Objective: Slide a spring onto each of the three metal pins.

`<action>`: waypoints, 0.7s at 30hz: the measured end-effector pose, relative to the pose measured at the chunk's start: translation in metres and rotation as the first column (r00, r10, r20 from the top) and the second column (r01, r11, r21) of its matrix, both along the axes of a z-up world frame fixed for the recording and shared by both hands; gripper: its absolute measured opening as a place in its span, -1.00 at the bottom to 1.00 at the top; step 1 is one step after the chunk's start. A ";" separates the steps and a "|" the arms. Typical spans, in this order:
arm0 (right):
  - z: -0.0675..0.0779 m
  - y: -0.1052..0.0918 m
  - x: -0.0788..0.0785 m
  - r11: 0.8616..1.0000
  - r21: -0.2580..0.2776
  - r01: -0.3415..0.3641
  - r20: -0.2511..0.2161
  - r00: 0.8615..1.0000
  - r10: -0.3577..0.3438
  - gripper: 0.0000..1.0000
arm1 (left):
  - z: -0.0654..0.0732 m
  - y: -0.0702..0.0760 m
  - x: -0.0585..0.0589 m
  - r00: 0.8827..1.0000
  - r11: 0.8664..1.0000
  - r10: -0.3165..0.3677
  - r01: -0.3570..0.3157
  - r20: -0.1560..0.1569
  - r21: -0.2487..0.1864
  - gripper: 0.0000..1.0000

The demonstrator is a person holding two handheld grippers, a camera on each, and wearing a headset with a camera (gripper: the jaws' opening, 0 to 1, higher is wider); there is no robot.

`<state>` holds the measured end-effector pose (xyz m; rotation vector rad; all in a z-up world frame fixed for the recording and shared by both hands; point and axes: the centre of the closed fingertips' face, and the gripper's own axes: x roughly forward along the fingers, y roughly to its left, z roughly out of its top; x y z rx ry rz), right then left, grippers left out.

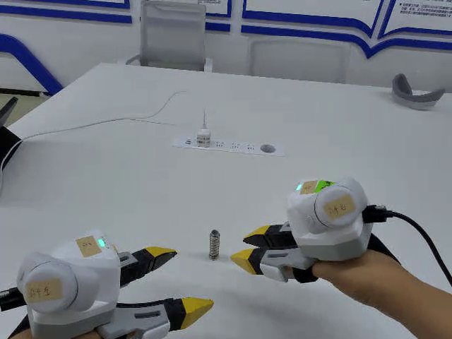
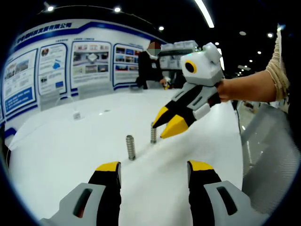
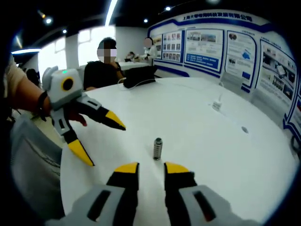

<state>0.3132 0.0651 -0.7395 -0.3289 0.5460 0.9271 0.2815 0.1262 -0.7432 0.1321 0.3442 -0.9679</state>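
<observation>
Wide white table [image 1: 106, 162] in a blue-trimmed room, power strip [image 1: 227, 145] mid-surface; a spring-sleeved pin [image 1: 214, 244] stands between my spread left gripper [image 1: 180, 280] and narrowly parted right gripper [image 1: 248, 246].

In the head view, the bottom edge cuts off the left gripper [image 1: 191, 279] body at lower left. The spring [image 1: 215, 244] at centre is too small to show what it sits on. Text on the posters [image 2: 51, 66] at upper left of the left gripper view is blurred.

On table [image 1: 141, 176] a spring [image 1: 215, 244] stands, left claw [image 1: 191, 279] nearer & to its left, right claw [image 1: 241, 246] just beside on its right.
</observation>
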 end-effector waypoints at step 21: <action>0.004 -0.047 -0.020 0.998 0.003 0.067 0.009 0.998 -0.067 -0.53 | 0.001 -0.005 -0.001 1.000 1.000 -0.012 0.012 0.000 0.003 0.18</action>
